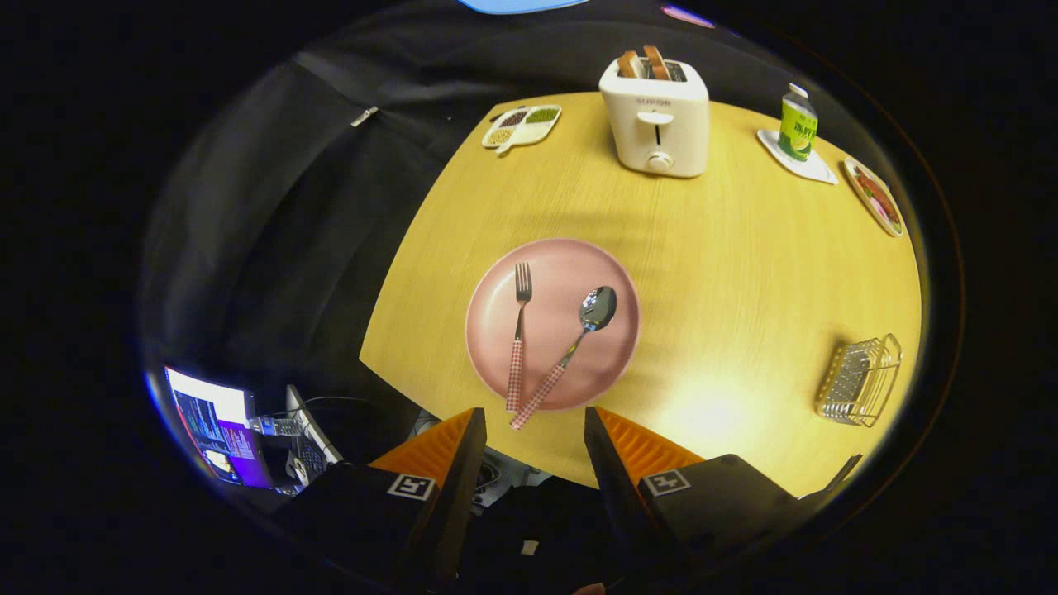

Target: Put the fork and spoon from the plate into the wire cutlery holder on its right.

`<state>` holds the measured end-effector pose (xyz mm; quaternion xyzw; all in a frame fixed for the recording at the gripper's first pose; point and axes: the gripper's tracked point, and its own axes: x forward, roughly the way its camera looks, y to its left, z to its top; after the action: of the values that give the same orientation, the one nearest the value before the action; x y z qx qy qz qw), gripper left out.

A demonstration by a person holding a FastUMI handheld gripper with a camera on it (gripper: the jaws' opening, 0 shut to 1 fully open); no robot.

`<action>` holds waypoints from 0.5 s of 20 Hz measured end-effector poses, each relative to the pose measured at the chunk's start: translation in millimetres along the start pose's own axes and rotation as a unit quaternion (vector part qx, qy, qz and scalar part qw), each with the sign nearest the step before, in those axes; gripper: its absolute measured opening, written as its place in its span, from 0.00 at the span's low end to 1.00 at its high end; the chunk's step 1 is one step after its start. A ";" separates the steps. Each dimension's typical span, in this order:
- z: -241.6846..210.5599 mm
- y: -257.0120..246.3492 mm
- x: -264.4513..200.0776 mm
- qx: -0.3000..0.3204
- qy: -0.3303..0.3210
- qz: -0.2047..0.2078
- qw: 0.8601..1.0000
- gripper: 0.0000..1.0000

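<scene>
Gripper view: the gripper [536, 421] hangs above the near edge of the wooden table [744, 273], fingers spread apart and holding nothing.
Plate: the pink plate [570, 264] sits just ahead of the fingers.
Fork: the fork [519, 335] lies on the plate's left side, tines away, checked handle pointing back toward the fingers.
Spoon: the spoon [579, 339] lies slanted beside it, handle end crossing the rim; both handles face the gripper, probably for an easy pinch.
Holder: the wire cutlery holder [860, 380] stands well apart to the plate's right, empty.
Beyond: a toaster [655, 120] with bread, a bottle [798, 124].
Stage: neither utensil lifted yet.
</scene>
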<state>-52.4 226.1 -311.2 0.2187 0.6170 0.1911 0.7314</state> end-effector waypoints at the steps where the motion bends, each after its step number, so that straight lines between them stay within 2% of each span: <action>1: -0.1 2.0 10.7 0.004 0.013 0.001 1.000 0.72; 3: 0.0 0.8 31.0 0.017 0.034 -0.010 0.999 0.65; 8: -7.0 -7.5 70.4 0.082 0.072 -0.038 0.993 0.55; 10: -7.4 -15.0 78.8 0.092 0.076 -0.050 0.992 0.54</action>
<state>-46.4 257.5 -385.1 0.2388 0.6958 0.1131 0.6679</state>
